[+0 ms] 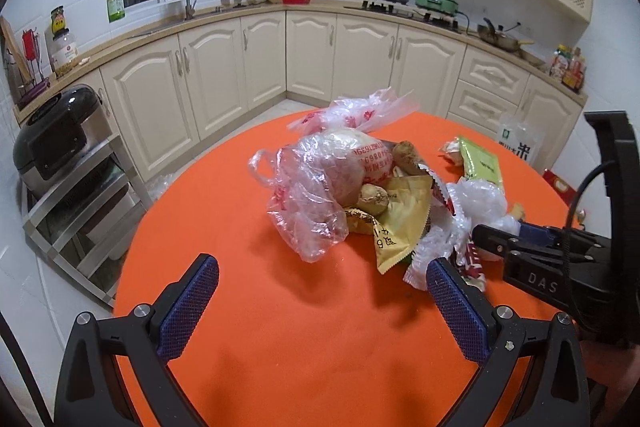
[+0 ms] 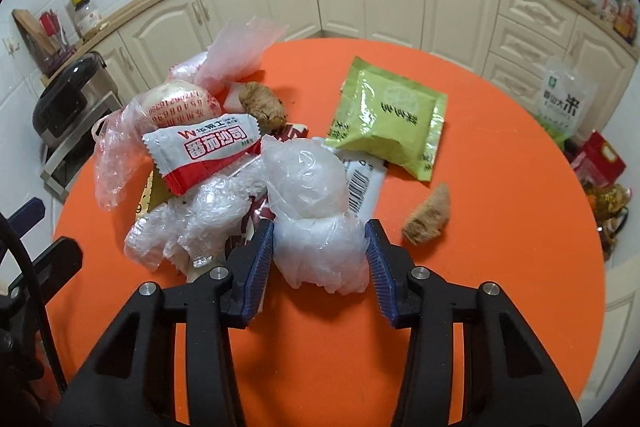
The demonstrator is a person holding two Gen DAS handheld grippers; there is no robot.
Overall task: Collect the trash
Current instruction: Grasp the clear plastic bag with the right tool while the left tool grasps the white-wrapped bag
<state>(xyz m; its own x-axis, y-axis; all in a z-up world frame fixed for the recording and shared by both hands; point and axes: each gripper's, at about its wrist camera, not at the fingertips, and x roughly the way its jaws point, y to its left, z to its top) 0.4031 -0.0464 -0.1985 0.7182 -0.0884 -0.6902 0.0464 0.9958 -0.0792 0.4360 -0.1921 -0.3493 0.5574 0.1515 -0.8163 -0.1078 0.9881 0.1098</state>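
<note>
- Currently, I have the right gripper (image 2: 320, 251) set around the white crumpled plastic bag (image 2: 308, 187) at the near edge of the trash pile on the orange table (image 2: 500, 267). Both blue pads (image 2: 260, 267) lie against the bag's sides, so I read this as a pinch on the bag's lower lobe.
- The left gripper (image 1: 320, 291) is spread wide over bare table short of the pile, with nothing between its jaws.
- Risk: the film is thin and slack. I judge that the pads may catch only a fold, and the bag could slip out on lifting.
- Risk: the bag touches the red-and-white sachet (image 2: 204, 151) and the clear wrap (image 2: 192, 223); a lift may drag these along or scatter them.
- Orientation: the bag's long axis runs away from the right gripper toward the cabinets, near lobe in the jaws, far lobe pointing into the pile.
</note>
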